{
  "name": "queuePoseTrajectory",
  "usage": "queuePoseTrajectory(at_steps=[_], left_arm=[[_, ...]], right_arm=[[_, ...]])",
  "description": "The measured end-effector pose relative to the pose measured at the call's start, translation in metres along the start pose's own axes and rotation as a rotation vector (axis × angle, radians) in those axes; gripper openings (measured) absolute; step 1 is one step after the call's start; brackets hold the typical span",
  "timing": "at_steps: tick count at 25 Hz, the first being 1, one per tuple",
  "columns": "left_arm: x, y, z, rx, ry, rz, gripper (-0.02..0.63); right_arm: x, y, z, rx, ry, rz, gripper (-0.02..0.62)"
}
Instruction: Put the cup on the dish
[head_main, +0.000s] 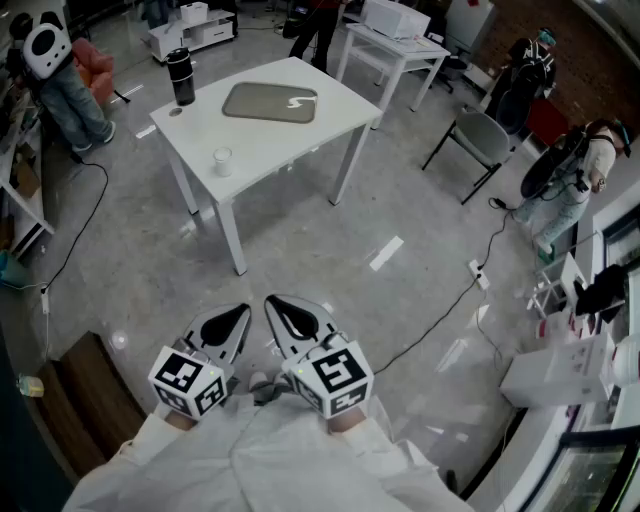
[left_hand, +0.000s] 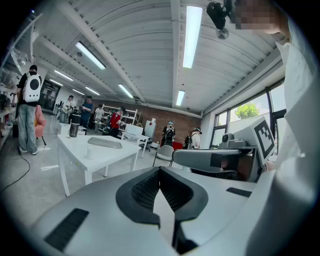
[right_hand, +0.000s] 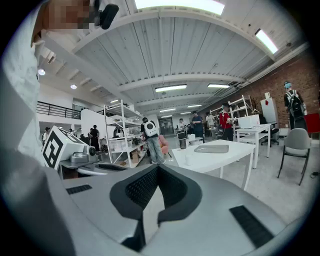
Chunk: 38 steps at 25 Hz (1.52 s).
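A small pale cup (head_main: 222, 160) stands near the front edge of a white table (head_main: 300, 135). A flat grey dish (head_main: 270, 102) lies further back on the same table, apart from the cup. Both grippers are held low over the floor, well short of the table. My left gripper (head_main: 243, 309) is shut and holds nothing. Beside it, my right gripper (head_main: 272, 301) is shut and empty too. The left gripper view shows its closed jaw tips (left_hand: 160, 169) with the cup (left_hand: 90, 151) and dish (left_hand: 105, 143) far off. From the right gripper (right_hand: 158, 166) the cup (right_hand: 188, 159) and dish (right_hand: 212, 148) are likewise distant.
A black tumbler (head_main: 181, 76) stands at the table's far left corner. A grey chair (head_main: 480, 135) sits right of the table, and a second white table (head_main: 395, 45) is behind. Cables (head_main: 440, 310) run over the floor. People stand around the room's edges.
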<state>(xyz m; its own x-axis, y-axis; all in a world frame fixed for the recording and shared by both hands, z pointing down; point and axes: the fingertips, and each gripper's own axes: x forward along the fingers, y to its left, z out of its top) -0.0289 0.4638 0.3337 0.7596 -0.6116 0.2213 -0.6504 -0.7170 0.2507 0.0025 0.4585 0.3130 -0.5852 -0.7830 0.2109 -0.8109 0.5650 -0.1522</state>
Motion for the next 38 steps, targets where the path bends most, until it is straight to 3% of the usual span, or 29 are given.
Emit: queuePoseTrajectory(at_steps=[17, 29, 38], left_arm=[[0.012, -0.006, -0.004, -0.005, 0.017, 0.002, 0.008], [0.028, 0.000, -0.008, -0.032, 0.003, 0.052, 0.009], [0.046, -0.003, -0.026, -0.070, 0.040, 0.068, 0.008]], right_arm=[[-0.008, -0.016, -0.008, 0.001, 0.020, -0.022, 0.014], [-0.006, -0.021, -0.023, 0.045, 0.052, 0.088, 0.015], [-0.013, -0.048, -0.035, 0.077, 0.069, 0.090, 0.015]])
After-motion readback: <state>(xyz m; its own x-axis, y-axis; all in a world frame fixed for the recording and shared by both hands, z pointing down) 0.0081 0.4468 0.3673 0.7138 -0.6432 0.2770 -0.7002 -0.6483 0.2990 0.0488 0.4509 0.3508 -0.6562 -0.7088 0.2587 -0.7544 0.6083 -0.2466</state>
